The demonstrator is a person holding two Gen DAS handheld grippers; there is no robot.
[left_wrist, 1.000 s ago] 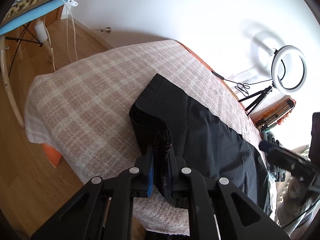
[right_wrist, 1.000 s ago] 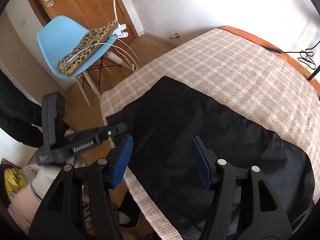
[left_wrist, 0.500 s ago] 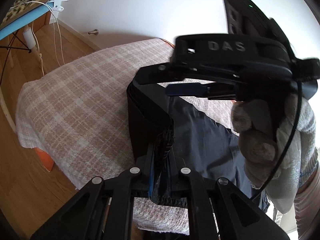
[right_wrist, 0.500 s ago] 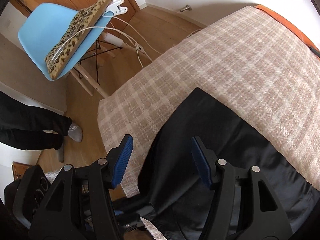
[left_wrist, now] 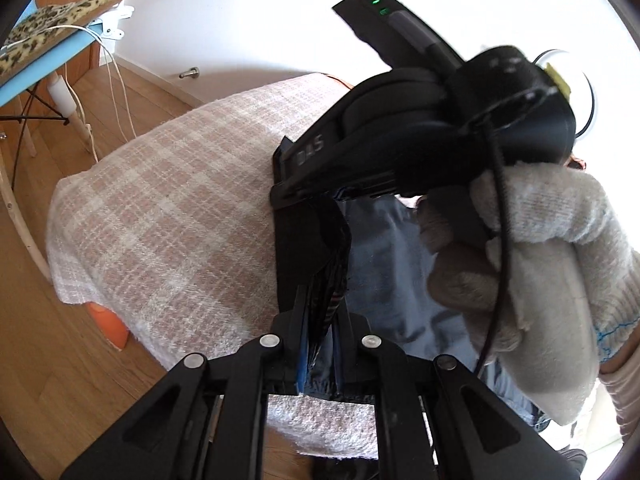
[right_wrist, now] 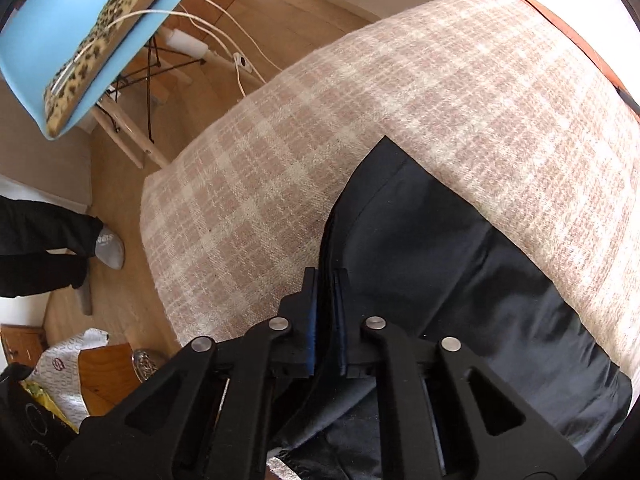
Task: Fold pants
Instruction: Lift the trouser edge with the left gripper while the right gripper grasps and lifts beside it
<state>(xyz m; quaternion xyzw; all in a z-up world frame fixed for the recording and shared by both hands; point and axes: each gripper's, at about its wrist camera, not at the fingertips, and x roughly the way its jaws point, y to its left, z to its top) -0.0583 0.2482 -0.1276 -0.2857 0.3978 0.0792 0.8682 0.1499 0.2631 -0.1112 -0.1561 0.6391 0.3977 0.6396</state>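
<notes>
The dark pants [right_wrist: 448, 264] lie on a pink plaid blanket [right_wrist: 360, 112] over a table. My left gripper [left_wrist: 322, 340] is shut on a raised edge of the pants [left_wrist: 312, 240], holding the cloth up off the blanket. My right gripper [right_wrist: 326, 320] is shut on the pants' edge, further along the same hem. In the left wrist view the right gripper's body [left_wrist: 420, 128] and the gloved hand [left_wrist: 532, 280] holding it fill the upper right, just beyond the lifted fold.
A blue chair [right_wrist: 72, 24] with a leopard-print cushion [left_wrist: 48, 32] and white cables stands on the wooden floor left of the table. A person's leg and foot [right_wrist: 108, 246] are at the left. Bags and boxes [right_wrist: 80, 364] lie by the near corner.
My right gripper came across to the lifted hem and closed on it; it was open before. My left gripper kept its hold and the fold rose slightly.
</notes>
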